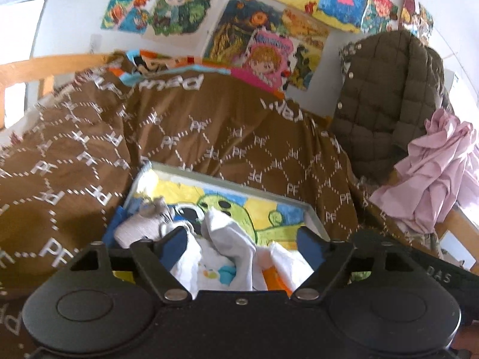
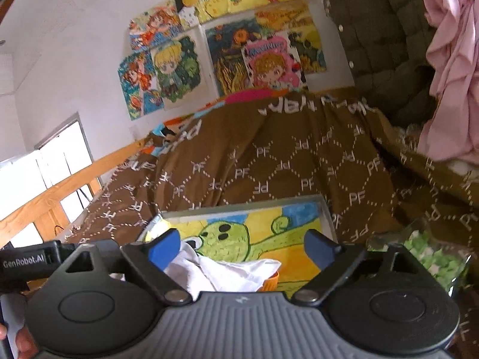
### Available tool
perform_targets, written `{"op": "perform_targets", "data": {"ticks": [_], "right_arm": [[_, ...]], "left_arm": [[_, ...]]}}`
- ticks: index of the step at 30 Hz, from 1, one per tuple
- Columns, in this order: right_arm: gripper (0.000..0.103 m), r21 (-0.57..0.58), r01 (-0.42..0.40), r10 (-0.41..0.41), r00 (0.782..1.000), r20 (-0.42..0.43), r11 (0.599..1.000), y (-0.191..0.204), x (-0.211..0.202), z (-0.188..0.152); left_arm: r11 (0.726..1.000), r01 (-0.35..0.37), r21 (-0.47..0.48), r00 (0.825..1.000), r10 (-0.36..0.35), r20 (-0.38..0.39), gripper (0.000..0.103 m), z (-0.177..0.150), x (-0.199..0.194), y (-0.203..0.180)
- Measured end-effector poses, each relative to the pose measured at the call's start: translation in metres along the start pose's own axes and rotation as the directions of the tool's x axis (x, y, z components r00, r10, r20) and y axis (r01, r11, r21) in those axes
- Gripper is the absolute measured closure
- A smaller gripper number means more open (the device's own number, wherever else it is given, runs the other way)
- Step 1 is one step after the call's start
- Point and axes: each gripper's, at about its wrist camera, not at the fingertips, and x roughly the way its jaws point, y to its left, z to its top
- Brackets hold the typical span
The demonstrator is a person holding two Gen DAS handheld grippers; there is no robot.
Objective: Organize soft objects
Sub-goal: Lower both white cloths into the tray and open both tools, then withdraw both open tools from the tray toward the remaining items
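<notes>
Left to right across the bed. Left gripper [image 1: 242,246]: jaws spread wide, nothing pinched; the blue pads [image 1: 173,249] stand clear of the cloth on both sides. Directly below and between those jaws lies the pile of white clothes [image 1: 221,257], rumpled, with a printed patch and a bit of orange showing, resting on a framed picture of a green creature [image 1: 257,209] that lies flat on the brown blanket [image 1: 209,137]. A grey sock-like piece [image 1: 140,227] sits just left of the pile, beside the left pad. Right gripper [image 2: 242,249]: jaws likewise spread, empty. From this view the white clothes [image 2: 221,269] lie low and toward the left pad, so the pile is off-centre for this hand. Judgement: the left gripper is better lined up; the pile's long axis cannot be told, crumpled as it is. Far right: a quilted jacket [image 1: 380,95] and pink cloth [image 1: 437,164] hang well apart from both grippers.
</notes>
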Motion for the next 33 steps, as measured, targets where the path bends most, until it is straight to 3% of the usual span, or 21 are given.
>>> {"op": "perform_targets", "data": {"ticks": [4,8,16,33], "right_arm": [[0.000,-0.002,-0.008,0.008,0.999,0.037,1.000,0.004,-0.021,0.005],[0.000,-0.012,0.008,-0.008,0.998,0.060,1.000,0.008,-0.041,0.006],[0.000,-0.040,0.077,-0.071,0.989,0.128,0.996,0.017,-0.084,0.002],[0.000,-0.131,0.157,-0.134,0.976,0.169,0.979,0.038,-0.168,-0.030]], "left_arm": [[1.000,-0.022,0.000,0.998,0.022,0.056,0.009,0.004,-0.023,-0.003],[0.999,-0.051,0.001,0.992,0.051,0.118,0.002,0.004,-0.048,-0.009],[0.995,-0.092,0.033,0.980,0.085,0.179,0.001,-0.007,-0.090,-0.028],[0.986,-0.141,0.090,0.971,0.120,0.206,0.001,-0.059,-0.164,-0.051]]}}
